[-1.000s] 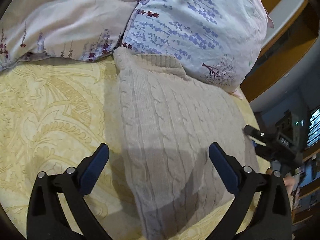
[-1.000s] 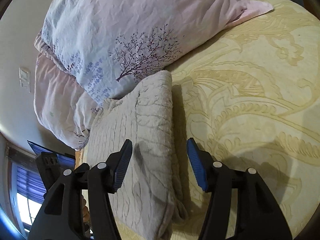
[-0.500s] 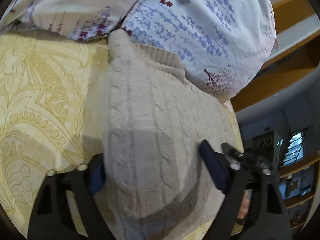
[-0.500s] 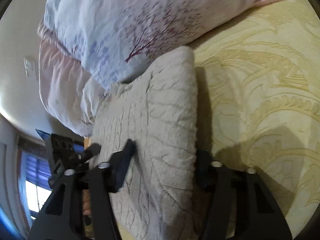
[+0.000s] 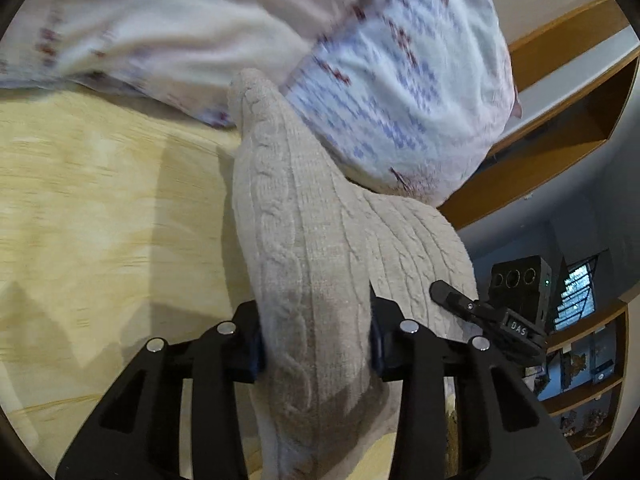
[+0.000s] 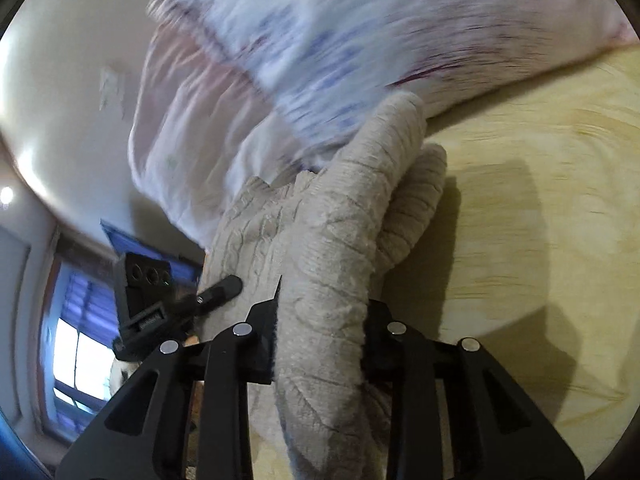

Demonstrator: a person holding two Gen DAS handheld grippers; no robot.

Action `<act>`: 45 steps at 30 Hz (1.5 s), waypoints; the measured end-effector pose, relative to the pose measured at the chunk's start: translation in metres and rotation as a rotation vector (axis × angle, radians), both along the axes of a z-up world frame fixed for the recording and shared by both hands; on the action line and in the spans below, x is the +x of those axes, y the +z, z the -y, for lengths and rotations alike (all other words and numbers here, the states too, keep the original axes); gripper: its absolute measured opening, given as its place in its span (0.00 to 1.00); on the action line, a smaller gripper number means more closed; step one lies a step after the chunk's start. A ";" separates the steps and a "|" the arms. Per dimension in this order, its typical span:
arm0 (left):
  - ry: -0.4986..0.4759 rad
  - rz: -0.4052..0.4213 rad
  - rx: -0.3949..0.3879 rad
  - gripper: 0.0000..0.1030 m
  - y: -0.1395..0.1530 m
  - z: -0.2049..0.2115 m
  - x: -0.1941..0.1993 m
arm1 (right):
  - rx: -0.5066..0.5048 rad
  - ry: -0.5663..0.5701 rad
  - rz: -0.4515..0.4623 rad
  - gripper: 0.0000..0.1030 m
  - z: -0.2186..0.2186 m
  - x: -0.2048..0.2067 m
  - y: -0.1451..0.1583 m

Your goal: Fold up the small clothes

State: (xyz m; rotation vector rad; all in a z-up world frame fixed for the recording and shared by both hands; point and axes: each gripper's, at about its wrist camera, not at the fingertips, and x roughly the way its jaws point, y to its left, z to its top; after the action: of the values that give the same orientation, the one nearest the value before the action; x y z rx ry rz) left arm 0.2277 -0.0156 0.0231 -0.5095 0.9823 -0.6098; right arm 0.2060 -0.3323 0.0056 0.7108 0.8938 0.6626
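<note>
Sweater (image 5: 304,248) on bed (image 5: 100,208) by pillow (image 5: 400,80), flat a second ago, now bunched: left hand-held gripper (image 5: 316,344), right hand-held gripper (image 6: 320,340) each clamped on near edge. Fold lift starting.

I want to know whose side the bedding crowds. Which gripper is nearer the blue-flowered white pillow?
Hard to call. Left gripper and right gripper both clamp the beige cable-knit sweater, whose far end touches the blue-flowered white pillow.
</note>
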 end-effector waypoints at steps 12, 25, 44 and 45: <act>0.154 -0.067 0.070 0.56 -0.030 -0.086 0.003 | -0.173 0.036 -0.024 0.41 -0.076 0.013 -0.025; 0.075 0.316 0.373 0.76 0.032 -0.044 -0.075 | -0.268 -0.067 0.103 0.11 -0.057 -0.014 -0.001; 0.118 0.294 0.592 0.83 0.013 -0.030 -0.097 | -0.375 -0.013 0.298 0.29 -0.073 -0.074 0.031; 0.121 0.287 0.605 0.83 0.009 -0.030 -0.097 | -0.402 0.005 0.299 0.29 -0.080 -0.077 0.029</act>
State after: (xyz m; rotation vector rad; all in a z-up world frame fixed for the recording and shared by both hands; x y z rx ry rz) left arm 0.1307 0.0149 0.0325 0.0576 0.8027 -0.2437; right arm 0.1295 -0.2525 0.0345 0.2411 0.7208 0.5531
